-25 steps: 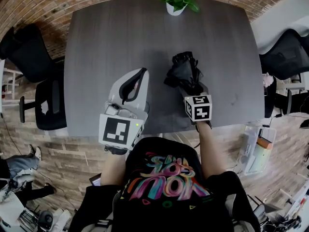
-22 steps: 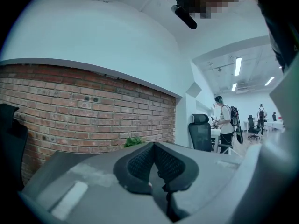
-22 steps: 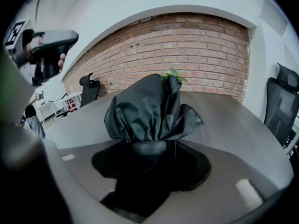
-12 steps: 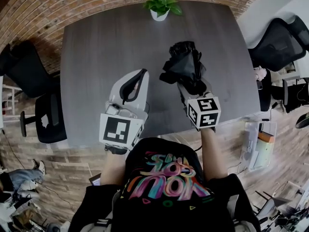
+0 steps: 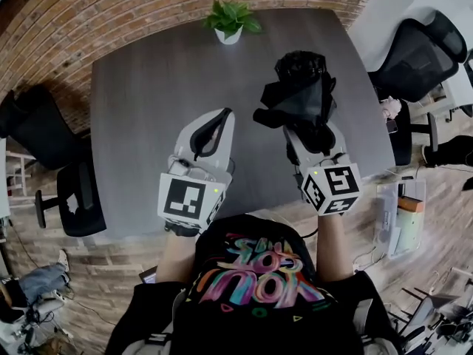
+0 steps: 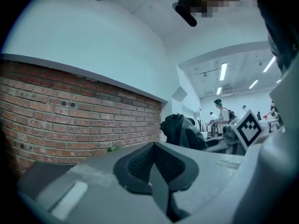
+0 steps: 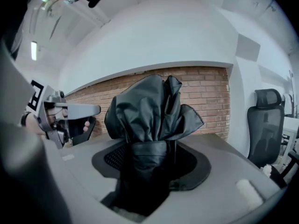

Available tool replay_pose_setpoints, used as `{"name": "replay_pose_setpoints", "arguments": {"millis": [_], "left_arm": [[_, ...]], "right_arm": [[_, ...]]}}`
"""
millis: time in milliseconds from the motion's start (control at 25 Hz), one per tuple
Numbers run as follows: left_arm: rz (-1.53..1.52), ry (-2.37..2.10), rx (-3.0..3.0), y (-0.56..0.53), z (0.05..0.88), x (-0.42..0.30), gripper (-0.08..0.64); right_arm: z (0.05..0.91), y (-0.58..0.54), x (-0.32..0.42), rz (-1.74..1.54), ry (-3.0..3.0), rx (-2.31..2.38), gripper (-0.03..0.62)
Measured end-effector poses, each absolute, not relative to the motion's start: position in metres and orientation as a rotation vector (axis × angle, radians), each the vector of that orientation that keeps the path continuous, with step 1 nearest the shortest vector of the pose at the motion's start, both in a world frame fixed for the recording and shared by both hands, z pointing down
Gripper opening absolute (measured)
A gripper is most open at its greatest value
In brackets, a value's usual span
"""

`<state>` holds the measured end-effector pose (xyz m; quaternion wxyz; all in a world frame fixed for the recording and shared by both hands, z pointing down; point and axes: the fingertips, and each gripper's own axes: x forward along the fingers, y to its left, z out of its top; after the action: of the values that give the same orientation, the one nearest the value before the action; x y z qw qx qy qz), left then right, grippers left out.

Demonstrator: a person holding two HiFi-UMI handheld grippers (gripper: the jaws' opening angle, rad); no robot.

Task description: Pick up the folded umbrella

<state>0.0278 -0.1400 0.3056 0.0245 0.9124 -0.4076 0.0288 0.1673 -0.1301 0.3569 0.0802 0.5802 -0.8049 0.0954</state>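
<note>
We see a dark grey worktop (image 5: 140,117) spreading ahead of the left hand-held gripper (image 5: 222,117). A potted plant (image 5: 230,22) stands at its far edge, well beyond that hand-held gripper, with a brick wall (image 5: 89,13) behind. A black office chair (image 5: 44,117) sits off to its left, and another chair (image 5: 414,50) far to its right.

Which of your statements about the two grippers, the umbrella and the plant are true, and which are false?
1. The right gripper is closed on the folded umbrella. True.
2. The left gripper also grips the umbrella. False: its jaws are together with nothing between them.
3. The potted plant stands at the far edge of the table. True.
4. The umbrella is red. False: it is black.
</note>
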Motion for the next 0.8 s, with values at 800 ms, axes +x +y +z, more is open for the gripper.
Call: {"name": "replay_pose_setpoints", "arguments": {"millis": [800], "left_arm": [[0.077,-1.181,2.898,-0.15,0.297,0.048,0.001]], "right_arm": [[0.279,-0.087,0.247,0.019,-2.322,2.032,0.245]]}}
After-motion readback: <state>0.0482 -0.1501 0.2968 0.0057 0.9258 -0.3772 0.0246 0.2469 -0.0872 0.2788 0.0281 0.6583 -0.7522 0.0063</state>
